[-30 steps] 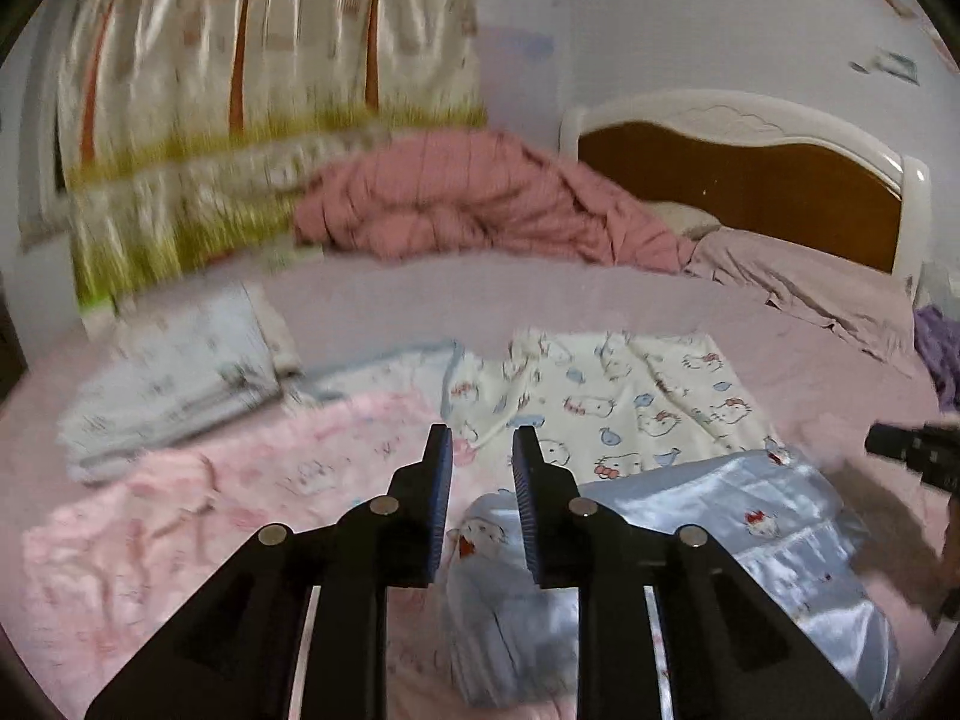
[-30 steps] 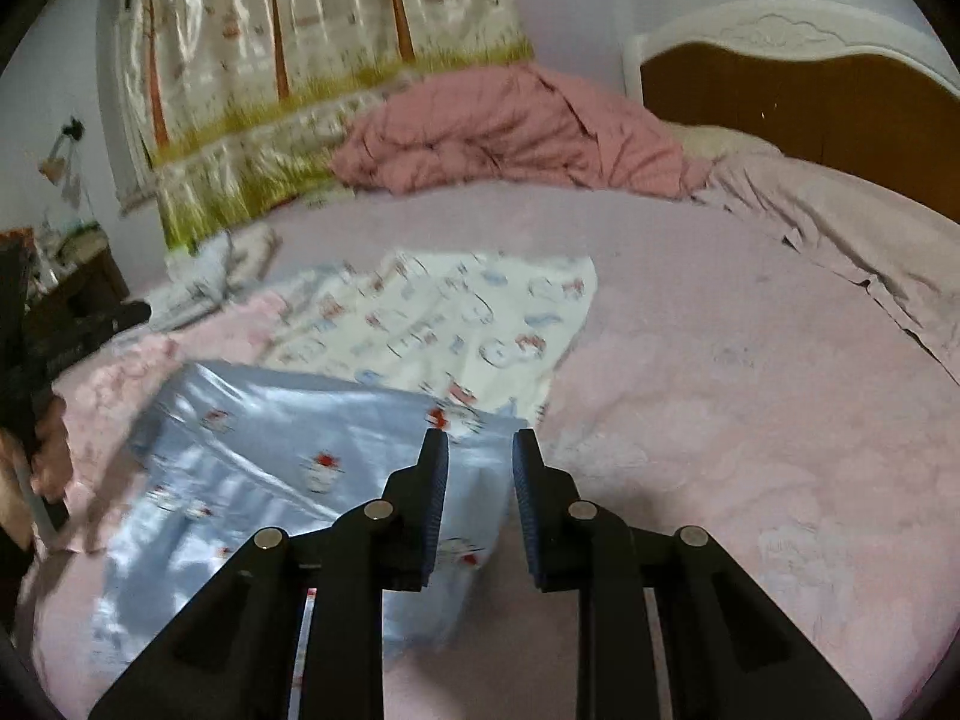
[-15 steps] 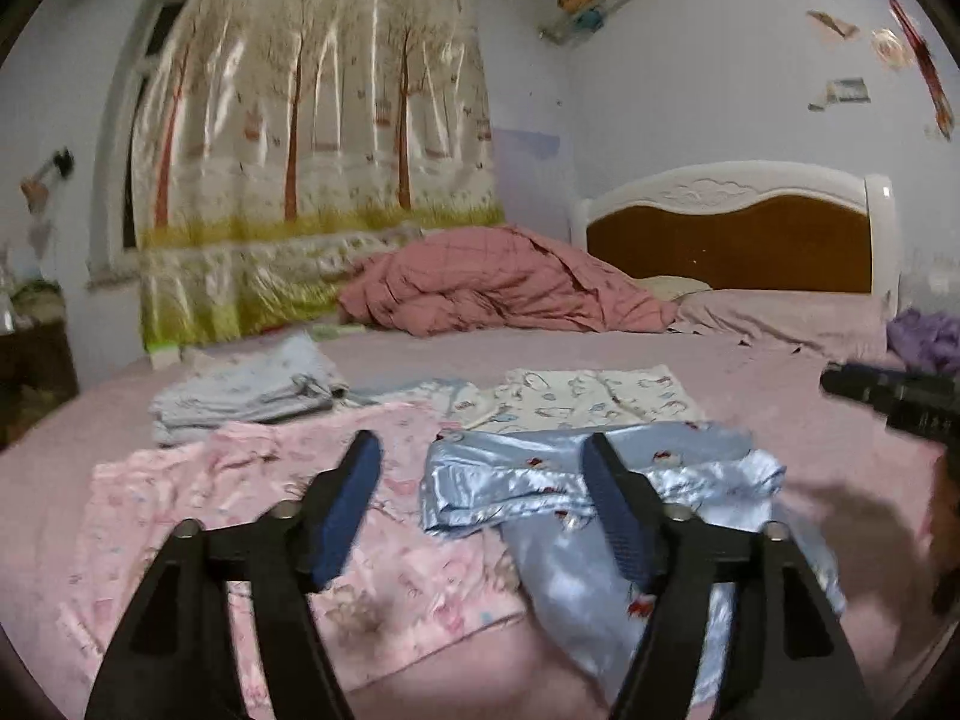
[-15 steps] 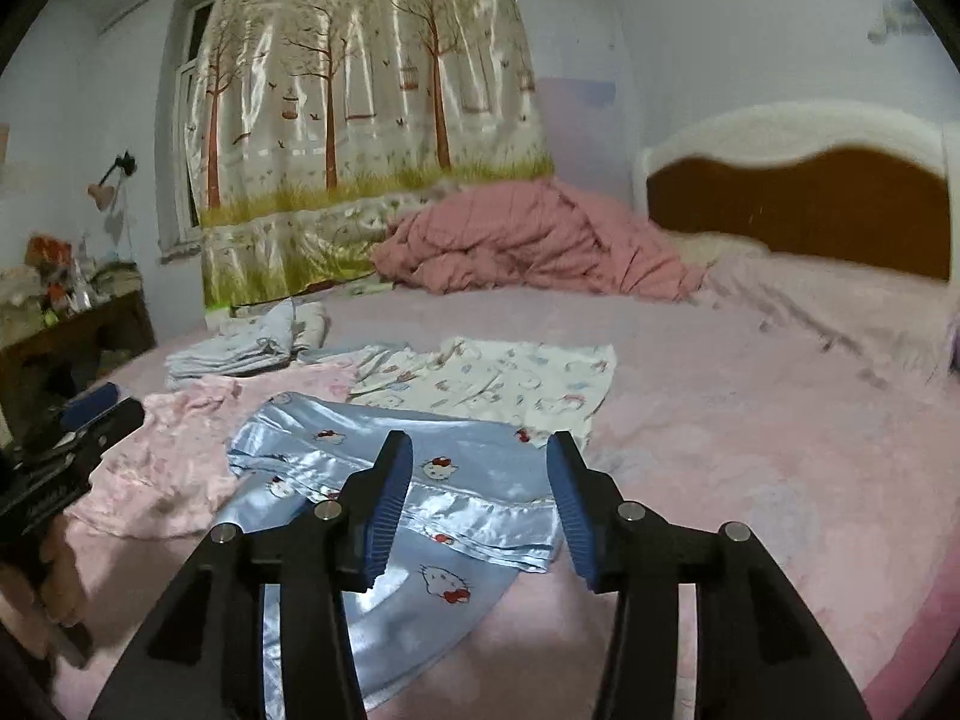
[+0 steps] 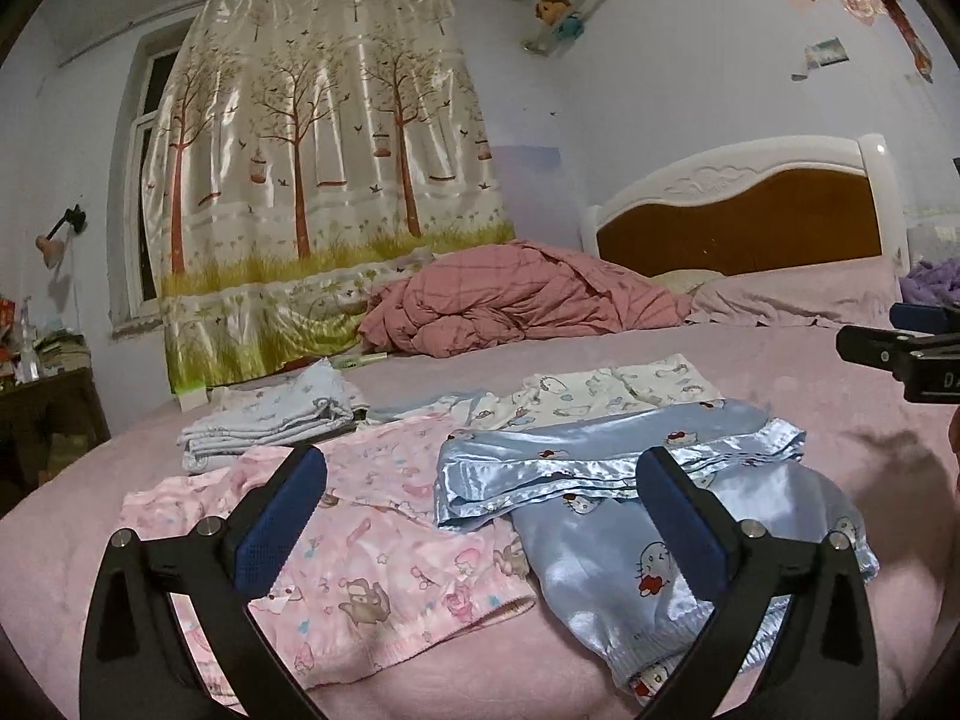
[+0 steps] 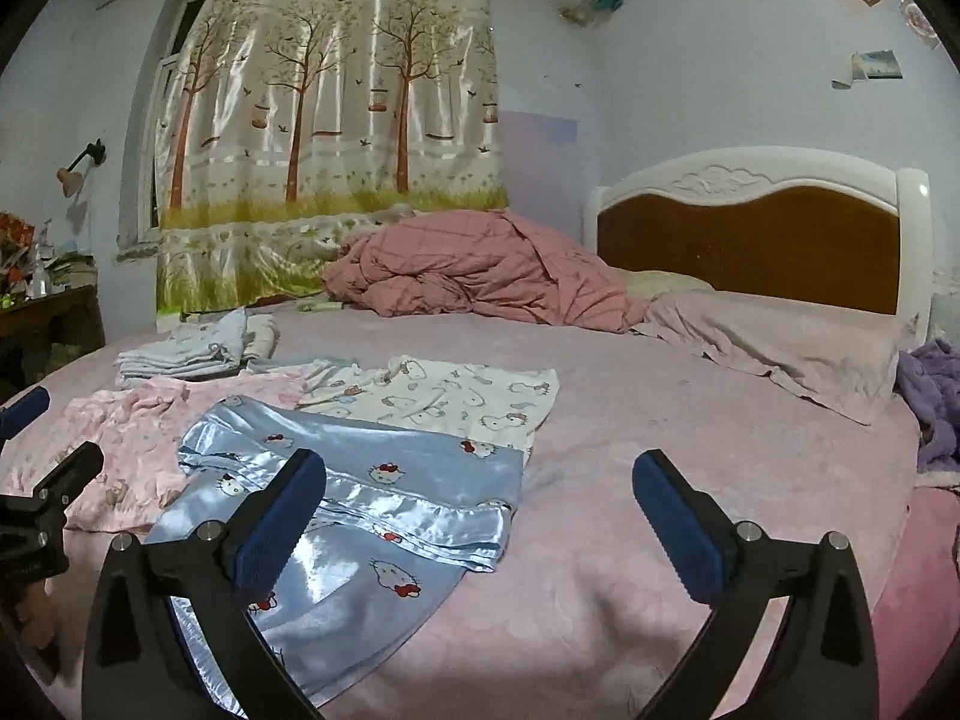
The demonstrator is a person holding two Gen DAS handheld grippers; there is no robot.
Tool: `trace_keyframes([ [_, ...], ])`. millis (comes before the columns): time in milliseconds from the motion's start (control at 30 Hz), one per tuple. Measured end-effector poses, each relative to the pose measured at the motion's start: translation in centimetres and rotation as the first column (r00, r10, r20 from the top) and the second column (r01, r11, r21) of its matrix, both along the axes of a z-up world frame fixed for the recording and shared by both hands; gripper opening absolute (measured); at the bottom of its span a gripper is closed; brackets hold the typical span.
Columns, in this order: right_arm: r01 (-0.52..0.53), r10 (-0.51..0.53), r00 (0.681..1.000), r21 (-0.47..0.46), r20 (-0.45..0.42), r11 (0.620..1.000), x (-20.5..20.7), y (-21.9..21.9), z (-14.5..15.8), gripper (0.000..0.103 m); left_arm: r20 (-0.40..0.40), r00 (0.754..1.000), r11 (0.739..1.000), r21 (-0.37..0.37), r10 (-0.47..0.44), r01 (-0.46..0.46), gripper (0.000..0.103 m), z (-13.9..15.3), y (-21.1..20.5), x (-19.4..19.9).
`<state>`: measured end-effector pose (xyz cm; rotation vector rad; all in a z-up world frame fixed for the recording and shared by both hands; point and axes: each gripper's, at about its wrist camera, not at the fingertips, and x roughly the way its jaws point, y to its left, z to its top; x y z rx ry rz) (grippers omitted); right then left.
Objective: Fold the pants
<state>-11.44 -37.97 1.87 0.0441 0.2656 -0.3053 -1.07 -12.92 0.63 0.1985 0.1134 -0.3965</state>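
Left gripper (image 5: pixel 480 498): black two-finger tool with blue pads, jaws spread wide after just opening; nothing between the pads, fabric lies below and beyond them.
Right gripper (image 6: pixel 479 495): same build, jaws likewise just opened to full spread, released, gripping nothing; seen at the right edge of the left wrist view.
Pants: shiny light-blue satin pants with cat-face print (image 5: pixel 630 480), lying on the pink bedspread (image 6: pixel 690 420), part folded, with the upper portion doubled over as a band across the lower part. Free of both grippers.
Neighbours: pink cartoon-print garment (image 5: pixel 390 540) spread flat just to the left of the pants, edges touching; cream cat-print garment (image 6: pixel 456 399) behind the pants, partly under them.
Further back: folded pale-blue stack of clothes (image 5: pixel 270 420) near the far left edge of the bed.
Bed head: crumpled dusty-rose checked quilt (image 6: pixel 480 270); white headboard with brown panel (image 6: pixel 756 228).
Wall: tree-print glossy curtain (image 5: pixel 324 180).
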Motion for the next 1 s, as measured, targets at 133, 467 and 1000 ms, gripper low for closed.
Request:
trace_keyframes([
  [133,-0.012,0.011,1.0,-0.007,-0.02,1.0,0.3,0.2,-0.2,0.103,-0.016,1.0,1.0,-0.012,0.005,-0.005,0.102,0.0,0.3,0.2],
  [467,-0.032,0.032,0.999,-0.001,-0.043,0.999,0.7,0.5,-0.5,0.103,-0.047,0.999,0.999,-0.031,0.013,-0.015,0.102,-0.2,0.8,0.4],
  [1000,-0.214,0.212,0.921,0.029,-0.326,0.976,-1.8,2.0,-1.1,0.103,-0.088,0.996,1.0,-0.013,0.012,-0.013,0.102,0.6,2.3,-1.8],
])
